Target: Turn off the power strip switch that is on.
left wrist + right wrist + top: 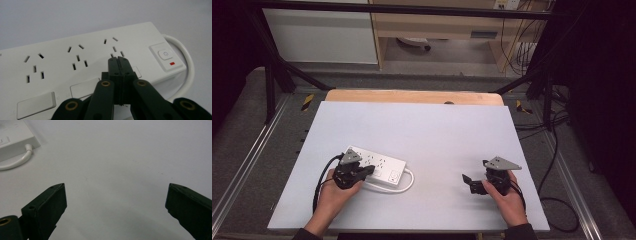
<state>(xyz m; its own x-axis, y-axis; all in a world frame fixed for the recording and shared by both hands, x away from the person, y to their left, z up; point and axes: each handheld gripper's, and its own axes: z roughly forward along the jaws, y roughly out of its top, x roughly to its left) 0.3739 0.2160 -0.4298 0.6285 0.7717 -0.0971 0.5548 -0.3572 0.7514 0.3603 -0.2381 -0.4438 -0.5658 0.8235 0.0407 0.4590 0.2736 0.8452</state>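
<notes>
A white power strip point(377, 167) with several sockets lies on the pale table, its white cable point(404, 185) looping at its right end. My left gripper point(371, 171) is shut with nothing between its jaws; its tips hover over the strip's top face point(75, 62), just below the socket nearest the switch. That power switch point(165, 54) with a red mark sits at the strip's right end. My right gripper point(468, 183) rests low over bare table to the right, jaws wide open and empty. In the right gripper view point(116, 195) the strip's end point(15, 140) and cable point(17, 162) lie far left.
The pale table surface point(437, 135) stretches between the two hands and toward the wooden back edge point(412, 96). Black frame bars and cables run around the table, with a cabinet and floor beyond.
</notes>
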